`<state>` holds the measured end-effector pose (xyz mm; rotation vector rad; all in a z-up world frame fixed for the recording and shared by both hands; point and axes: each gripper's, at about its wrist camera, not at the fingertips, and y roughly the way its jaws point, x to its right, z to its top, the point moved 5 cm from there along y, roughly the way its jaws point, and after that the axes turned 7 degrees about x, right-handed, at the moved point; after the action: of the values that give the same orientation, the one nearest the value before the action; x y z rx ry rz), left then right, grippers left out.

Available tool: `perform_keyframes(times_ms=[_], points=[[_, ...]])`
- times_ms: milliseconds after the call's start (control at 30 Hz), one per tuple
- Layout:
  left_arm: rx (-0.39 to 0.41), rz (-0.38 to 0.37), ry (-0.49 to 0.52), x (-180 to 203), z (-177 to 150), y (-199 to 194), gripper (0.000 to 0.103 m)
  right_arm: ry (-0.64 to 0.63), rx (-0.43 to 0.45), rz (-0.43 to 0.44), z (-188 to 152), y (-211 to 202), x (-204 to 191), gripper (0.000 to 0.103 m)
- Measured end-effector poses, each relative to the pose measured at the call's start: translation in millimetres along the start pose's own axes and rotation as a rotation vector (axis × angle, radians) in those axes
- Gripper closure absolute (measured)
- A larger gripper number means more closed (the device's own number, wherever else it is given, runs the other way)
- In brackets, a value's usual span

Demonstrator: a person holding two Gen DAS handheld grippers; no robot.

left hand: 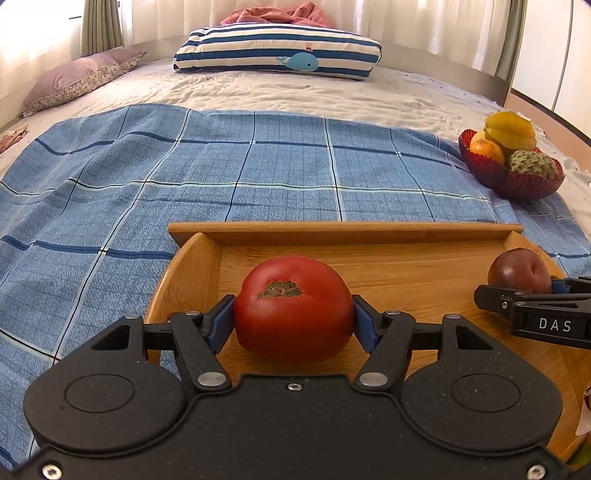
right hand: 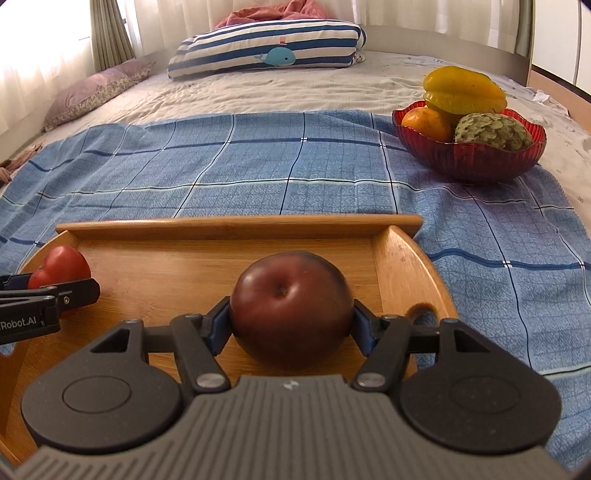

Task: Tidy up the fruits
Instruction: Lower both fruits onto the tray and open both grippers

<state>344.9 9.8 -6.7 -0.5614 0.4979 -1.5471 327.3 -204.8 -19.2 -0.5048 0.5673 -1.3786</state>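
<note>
The left gripper (left hand: pixel 294 319) is clamped on a red tomato (left hand: pixel 293 308), blue pads pressed to both its sides, stem scar facing up and toward the camera; the tomato sits at the left end of a wooden tray (left hand: pixel 343 230), apparently resting on the tray floor, though the contact underneath is hidden. The right gripper (right hand: pixel 291 321) grips a dark red apple (right hand: pixel 291 306) the same way, pads tight on both flanks, stem dimple facing the camera, at the right end of the tray, near its curved side w/ a cut-out handle (right hand: pixel 421 310). Each gripper shows at the edge of the other's view, so the two fruits sit side by side, apart, w/ bare wood between. The tray lies on a blue checked cloth (left hand: pixel 184 177) spread over a bed. Farther off to the right, at the cloth's edge, stands a red glass bowl (right hand: pixel 469 158) holding a yellow starfruit (right hand: pixel 463 90), an orange (right hand: pixel 424 123) and a scaly green custard apple (right hand: pixel 493 131). At the far end lie a striped whale pillow (left hand: pixel 277 50), a mauve pillow (left hand: pixel 74 81) to the left and a pink blanket (left hand: pixel 277 16) by the curtains.
</note>
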Motion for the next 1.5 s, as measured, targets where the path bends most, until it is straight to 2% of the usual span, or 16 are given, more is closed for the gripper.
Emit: perform_keyframes(times_ms=[500,667,700,733,800,933,1067,1200,1500], points=[[-0.01,0.004,0.003,1.2,-3.3,6.6,0.04,-0.001,-0.003,0.004,1.0,0.0,0.4,0.029],[-0.015,0.012,0.011,2.6,-3.3,6.6,0.039,-0.009,0.017,0.004,3.2,-3.9,0.7,0.022],[-0.011,0.012,0.013,2.9,-2.9,5.8,0.036,-0.011,0.024,0.005,4.6,-5.5,0.5,0.018],[0.003,0.011,0.015,3.3,-1.8,3.8,0.027,-0.013,0.027,0.006,5.8,-7.1,0.4,0.015],[0.029,0.007,0.023,4.7,1.5,-1.5,0.019,-0.017,0.025,0.014,6.8,-9.8,-0.4,0.014],[0.039,0.005,0.056,9.4,5.0,-10.8,0.011,-0.026,0.03,0.011,6.3,-15.6,-1.7,0.011],[0.039,0.012,0.092,11.3,1.7,-20.3,0.01,-0.024,0.05,0.016,4.7,-28.1,-1.1,0.009],[0.045,-0.011,0.102,11.9,-3.8,-37.4,0.008,-0.027,0.093,0.031,3.9,-47.7,-0.2,0.001],[0.124,-0.083,0.103,18.1,-19.6,-102.0,0.005,-0.06,0.196,0.083,-10.8,-103.3,0.0,0.0]])
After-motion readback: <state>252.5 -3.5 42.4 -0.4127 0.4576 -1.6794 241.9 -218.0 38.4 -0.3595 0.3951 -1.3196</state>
